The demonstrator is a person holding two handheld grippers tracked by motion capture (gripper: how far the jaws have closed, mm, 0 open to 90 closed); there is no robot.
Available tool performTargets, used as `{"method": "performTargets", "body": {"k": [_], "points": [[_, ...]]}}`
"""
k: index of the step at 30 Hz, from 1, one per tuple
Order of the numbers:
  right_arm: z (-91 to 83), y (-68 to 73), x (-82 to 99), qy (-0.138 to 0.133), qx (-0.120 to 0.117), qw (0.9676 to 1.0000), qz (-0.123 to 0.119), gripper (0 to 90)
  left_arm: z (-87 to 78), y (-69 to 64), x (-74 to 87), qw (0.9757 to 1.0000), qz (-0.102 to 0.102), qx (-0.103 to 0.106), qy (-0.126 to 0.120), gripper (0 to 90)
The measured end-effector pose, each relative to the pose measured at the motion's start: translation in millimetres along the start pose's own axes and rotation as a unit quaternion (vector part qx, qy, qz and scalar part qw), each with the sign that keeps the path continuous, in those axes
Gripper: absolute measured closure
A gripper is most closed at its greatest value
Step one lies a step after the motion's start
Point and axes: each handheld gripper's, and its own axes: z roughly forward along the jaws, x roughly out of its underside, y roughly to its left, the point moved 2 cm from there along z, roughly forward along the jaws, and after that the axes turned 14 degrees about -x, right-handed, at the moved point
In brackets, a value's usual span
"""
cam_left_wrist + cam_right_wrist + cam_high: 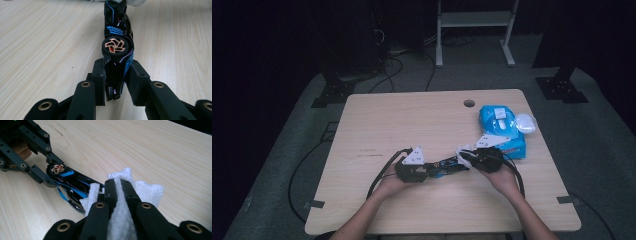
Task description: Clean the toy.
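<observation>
A black and blue toy car [117,50] with a copper-spoked wheel lies on its side between my two grippers. My left gripper [116,82] is shut on one end of the car, pads pressed on both flanks. In the high view the car [447,164] spans the gap between the left gripper [428,170] and the right gripper [466,156]. My right gripper [119,188] is shut on a white wipe [147,191], and the wipe rests against the car's other end [75,187]. The left gripper [47,178] also appears far off in the right gripper view.
A blue pack of wet wipes [502,131] with a white lid lies at the table's right, just beyond the right hand. The wooden table [412,120] has a cable hole [469,103] near its far edge. Cables trail from both grippers toward the front edge.
</observation>
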Motion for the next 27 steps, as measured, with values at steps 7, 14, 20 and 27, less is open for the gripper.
{"method": "performTargets", "body": {"k": [7,14,20,27], "points": [[16.8,15.5,-7.0,-0.010,-0.052,0.9986,0.005,83.9,1.5,0.2,-0.8,1.0000,0.003,-0.002,-0.002,69.6],[31.2,27.0,-13.3,0.003,-0.062,0.9979,-0.021,83.8,-2.1,4.1,1.9,1.0000,0.005,-0.006,0.001,69.7],[-5.2,-2.2,5.5,-0.015,-0.018,0.9995,0.021,83.8,-2.1,4.1,1.7,0.9999,0.007,-0.008,0.002,69.7],[-21.3,-19.3,12.3,-0.030,-0.004,0.9981,0.054,83.9,-2.0,4.4,1.5,0.9999,0.008,-0.009,0.001,69.6]]}}
